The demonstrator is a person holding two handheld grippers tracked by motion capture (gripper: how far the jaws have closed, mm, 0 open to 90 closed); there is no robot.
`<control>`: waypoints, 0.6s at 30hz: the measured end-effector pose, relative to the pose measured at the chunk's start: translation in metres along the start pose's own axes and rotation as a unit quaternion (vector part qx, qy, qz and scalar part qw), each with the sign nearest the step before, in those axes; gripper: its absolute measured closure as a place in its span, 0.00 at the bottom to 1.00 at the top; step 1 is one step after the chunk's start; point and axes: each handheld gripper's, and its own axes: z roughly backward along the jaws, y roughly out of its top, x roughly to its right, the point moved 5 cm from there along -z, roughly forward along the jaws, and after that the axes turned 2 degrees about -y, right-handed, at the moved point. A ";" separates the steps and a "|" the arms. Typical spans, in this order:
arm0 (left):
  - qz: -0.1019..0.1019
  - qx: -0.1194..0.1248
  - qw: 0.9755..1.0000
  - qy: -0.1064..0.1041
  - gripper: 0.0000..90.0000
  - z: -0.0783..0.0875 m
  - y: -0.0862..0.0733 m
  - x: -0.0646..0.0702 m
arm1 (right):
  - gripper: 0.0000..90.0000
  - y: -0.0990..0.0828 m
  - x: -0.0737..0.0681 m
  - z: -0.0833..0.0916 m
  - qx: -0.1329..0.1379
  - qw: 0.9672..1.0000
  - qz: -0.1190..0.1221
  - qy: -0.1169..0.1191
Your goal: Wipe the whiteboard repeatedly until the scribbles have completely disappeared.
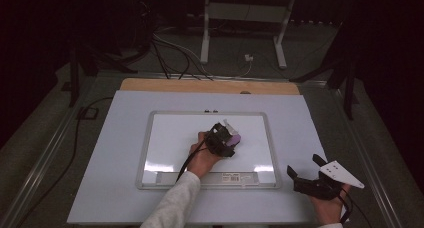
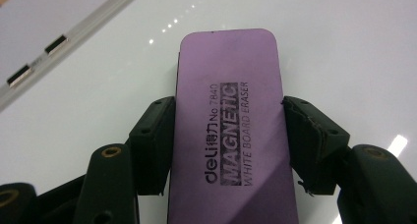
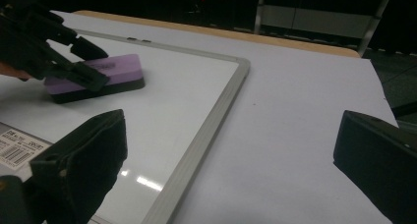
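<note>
On the white sheet that covers the tabletop (image 1: 115, 153) lies a rectangular whiteboard with a silvery metal frame (image 1: 145, 143), and near the middle of its glossy writing surface sits a flat purple whiteboard eraser with a black base and rounded corners (image 1: 234, 138). Black print on its purple top reads "deli No 7840 MAGNETIC WHITE BOARD ERASER" in the left gripper view. The left claw (image 1: 226, 136) is clamped on this eraser: its two black jaws press against the long sides of the purple block, one on each side, with the eraser's far end jutting out past them toward the board's upper edge. In the right gripper view the eraser (image 3: 98, 76) rests flat on the board, its dark base touching the white surface, while the left claw (image 3: 83, 69) grips it from the left. The hand (image 1: 202, 158) that holds this claw reaches in over the board's lower edge, with a pale sleeve behind it. Well apart, off the board's lower right corner, the right claw (image 1: 305, 165) rests over the white sheet with its jaws spread wide and nothing between them; a grey three-cornered plate (image 1: 342, 173) sits on top of it. A barcode label (image 3: 19, 150) marks the board's lower frame.
</note>
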 end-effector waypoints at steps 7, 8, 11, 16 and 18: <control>0.045 -0.005 0.999 0.030 0.46 0.003 -0.009 -0.031 | 0.00 0.000 0.000 0.000 0.000 1.000 0.000 0.000; 0.050 -0.004 0.998 0.033 0.46 0.002 -0.009 -0.033 | 0.00 0.000 0.000 -0.001 -0.001 1.000 0.001 0.000; 0.062 0.000 0.997 0.043 0.46 -0.003 -0.005 -0.035 | 0.00 0.000 -0.001 -0.001 -0.002 1.000 0.002 0.001; 0.065 0.002 0.997 0.044 0.46 -0.010 0.005 -0.027 | 0.00 -0.001 -0.002 -0.002 -0.003 1.000 0.003 0.003; 0.057 0.002 0.998 0.037 0.46 -0.012 0.009 -0.019 | 0.00 -0.001 -0.002 -0.002 -0.004 1.000 0.004 0.003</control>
